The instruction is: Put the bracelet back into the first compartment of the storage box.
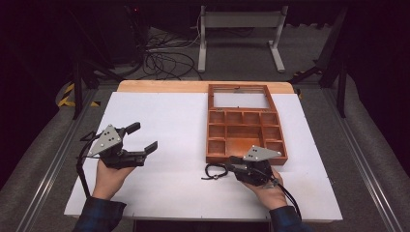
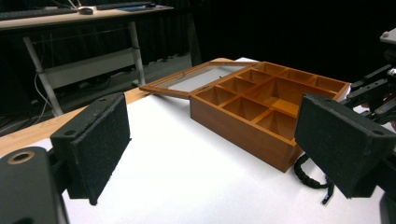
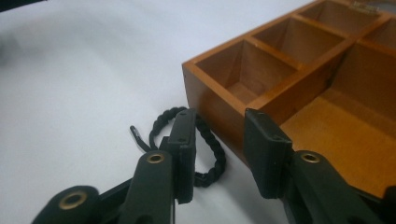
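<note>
A black braided bracelet (image 1: 214,172) lies on the white table cover just off the near left corner of an open wooden compartment box (image 1: 208,140). My right gripper (image 1: 226,169) points left at it, low over the cover. In the right gripper view the jaws (image 3: 219,119) stand apart: the left one sits over the bracelet's loop (image 3: 161,123), the right one over the box's corner wall (image 3: 210,100), and one side of the loop lies between them untouched. My left gripper (image 1: 143,137) hangs open and empty at the left, its pads (image 2: 93,144) wide apart and facing the box (image 2: 238,128) and bracelet (image 2: 308,175).
The box's glazed lid (image 1: 239,87) lies flat behind it at the table's far edge. White cover (image 1: 169,116) spans the table, with a wooden strip (image 1: 159,86) at the back. Beyond are a metal stand (image 1: 239,21) and floor cables (image 1: 164,60).
</note>
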A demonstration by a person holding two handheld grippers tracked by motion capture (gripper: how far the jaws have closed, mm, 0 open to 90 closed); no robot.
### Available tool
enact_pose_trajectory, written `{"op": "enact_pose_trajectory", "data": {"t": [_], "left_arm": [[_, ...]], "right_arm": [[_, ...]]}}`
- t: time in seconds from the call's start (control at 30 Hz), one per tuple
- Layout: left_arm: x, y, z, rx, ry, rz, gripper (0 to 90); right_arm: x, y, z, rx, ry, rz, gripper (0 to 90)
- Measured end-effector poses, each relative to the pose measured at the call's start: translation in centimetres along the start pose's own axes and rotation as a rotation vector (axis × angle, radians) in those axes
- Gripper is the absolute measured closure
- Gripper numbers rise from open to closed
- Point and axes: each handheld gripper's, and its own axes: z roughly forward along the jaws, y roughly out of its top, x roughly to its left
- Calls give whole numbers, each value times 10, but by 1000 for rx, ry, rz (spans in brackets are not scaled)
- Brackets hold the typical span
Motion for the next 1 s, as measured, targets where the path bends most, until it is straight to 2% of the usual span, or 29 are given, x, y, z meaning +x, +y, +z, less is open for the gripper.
{"op": "enact_pose_trajectory", "data": {"t": [0.1, 0.33, 0.57, 1.0], "left_arm": [[-1, 0, 0, 1, 0, 3, 116], [-1, 0, 1, -3, -2, 2, 119], [0, -1, 1, -1, -3, 2, 121], [0, -1, 2, 8, 9, 7, 123]], "right_arm": [[0, -2, 4, 27, 2, 12, 668], [1, -7, 12, 64, -3, 6, 679], [2, -10, 20, 86, -32, 29, 688], [4, -12, 28, 125, -52, 60, 703]]}}
